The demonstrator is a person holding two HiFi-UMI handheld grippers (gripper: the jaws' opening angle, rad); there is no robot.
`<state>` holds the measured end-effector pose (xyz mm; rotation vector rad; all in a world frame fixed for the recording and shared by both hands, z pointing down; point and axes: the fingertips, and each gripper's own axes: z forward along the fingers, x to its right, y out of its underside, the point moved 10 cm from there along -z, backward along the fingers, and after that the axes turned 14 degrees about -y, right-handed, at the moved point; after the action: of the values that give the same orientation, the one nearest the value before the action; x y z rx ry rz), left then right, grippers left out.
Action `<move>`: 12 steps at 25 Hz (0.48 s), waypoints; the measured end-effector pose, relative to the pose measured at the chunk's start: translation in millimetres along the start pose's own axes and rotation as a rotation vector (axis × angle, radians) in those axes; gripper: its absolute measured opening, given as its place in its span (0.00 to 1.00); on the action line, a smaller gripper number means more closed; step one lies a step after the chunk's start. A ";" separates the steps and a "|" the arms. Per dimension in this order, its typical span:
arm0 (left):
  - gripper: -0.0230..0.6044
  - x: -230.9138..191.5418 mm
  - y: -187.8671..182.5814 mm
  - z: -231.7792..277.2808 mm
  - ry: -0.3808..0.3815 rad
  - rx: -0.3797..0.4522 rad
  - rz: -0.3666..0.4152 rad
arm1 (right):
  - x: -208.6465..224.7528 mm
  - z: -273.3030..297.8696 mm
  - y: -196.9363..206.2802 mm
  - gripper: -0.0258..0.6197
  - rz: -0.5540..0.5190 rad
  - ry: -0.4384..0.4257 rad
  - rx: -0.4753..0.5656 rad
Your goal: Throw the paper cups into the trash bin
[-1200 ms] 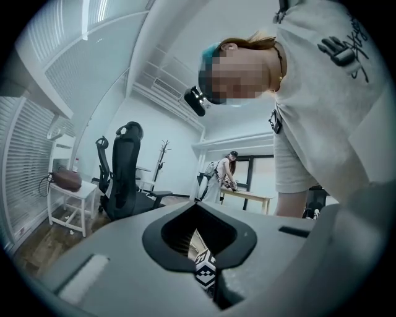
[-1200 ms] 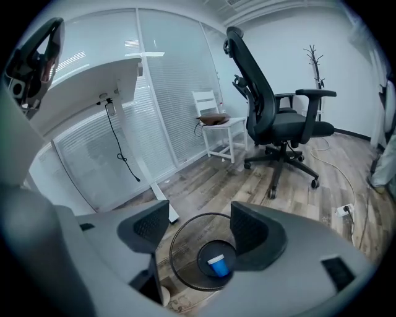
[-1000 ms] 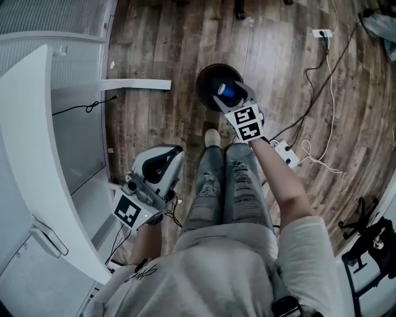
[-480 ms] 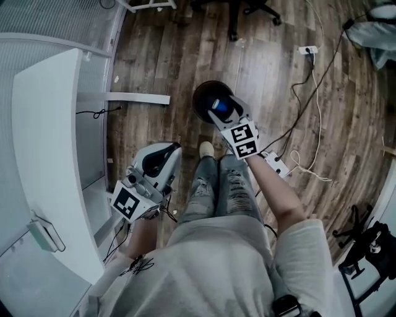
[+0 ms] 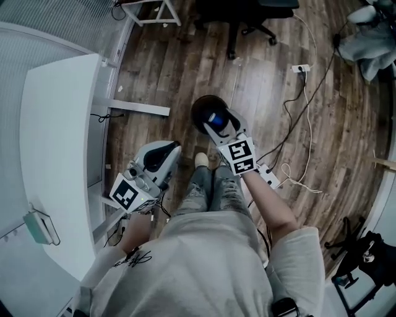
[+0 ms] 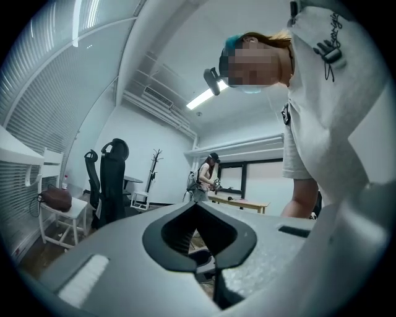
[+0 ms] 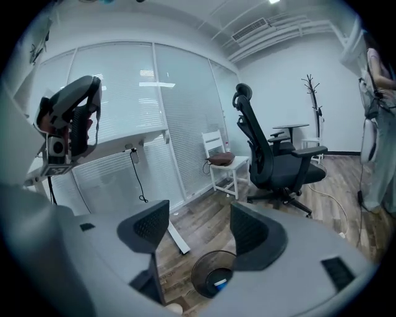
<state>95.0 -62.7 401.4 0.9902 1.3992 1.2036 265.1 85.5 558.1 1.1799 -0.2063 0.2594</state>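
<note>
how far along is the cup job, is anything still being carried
Looks nearly done: a blue item, likely a cup, lies in the trash bin. In hand: nothing; the right tool is open over the bin, the left tool shut and empty. Left: no other cup in view.

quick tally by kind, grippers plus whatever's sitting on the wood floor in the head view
grippers: 2 (left gripper, right gripper)
trash bin: 1
office chair: 1
power strips: 2 ()
total: 6
</note>
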 end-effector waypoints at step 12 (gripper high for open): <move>0.04 14.8 -33.0 3.2 0.017 0.032 0.058 | -32.2 -50.2 -70.1 0.49 -0.087 -0.025 0.132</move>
<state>96.5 -53.4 366.3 1.0517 1.4150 1.2380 257.1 104.1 468.4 1.3199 -0.1610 0.1845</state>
